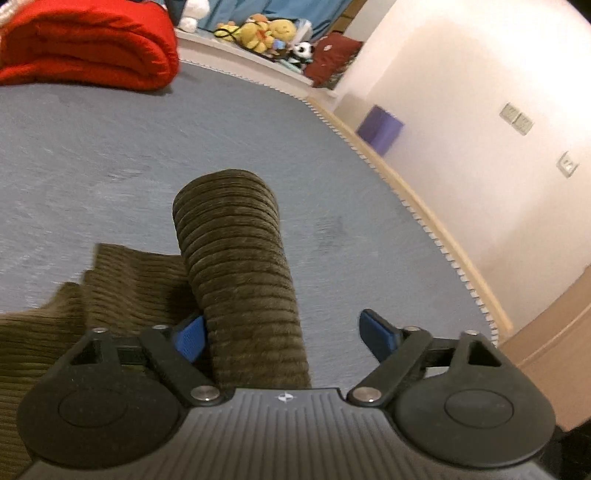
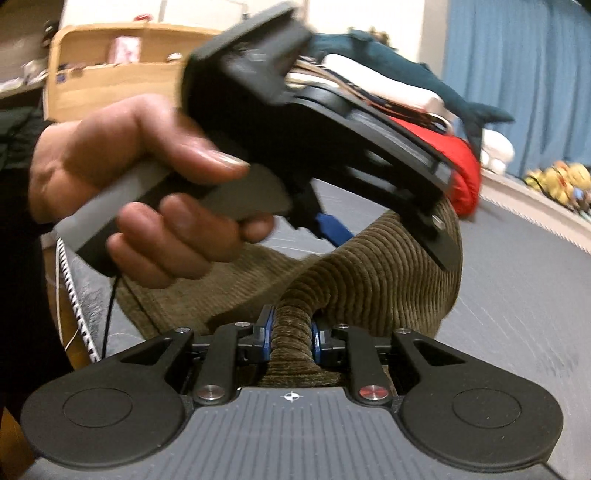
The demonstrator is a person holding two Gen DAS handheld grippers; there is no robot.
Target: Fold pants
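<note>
The pants (image 1: 236, 258) are olive-brown corduroy and lie on the grey bed cover (image 1: 92, 147). In the left wrist view a raised fold of them runs up between my open left gripper's (image 1: 284, 336) blue fingers (image 1: 190, 338), beside the left one. In the right wrist view my right gripper (image 2: 291, 332) is shut on a bunched ridge of the pants (image 2: 388, 273), which arch up from it. The left gripper (image 2: 332, 229), held in a hand (image 2: 147, 177), sits just above and behind, over the arch.
A folded red blanket (image 1: 88, 44) lies at the back of the bed. Plush toys (image 1: 266, 33) line the far ledge. The bed's edge (image 1: 417, 206) runs along the right by a white wall. A wooden shelf (image 2: 110, 55) stands behind the hand.
</note>
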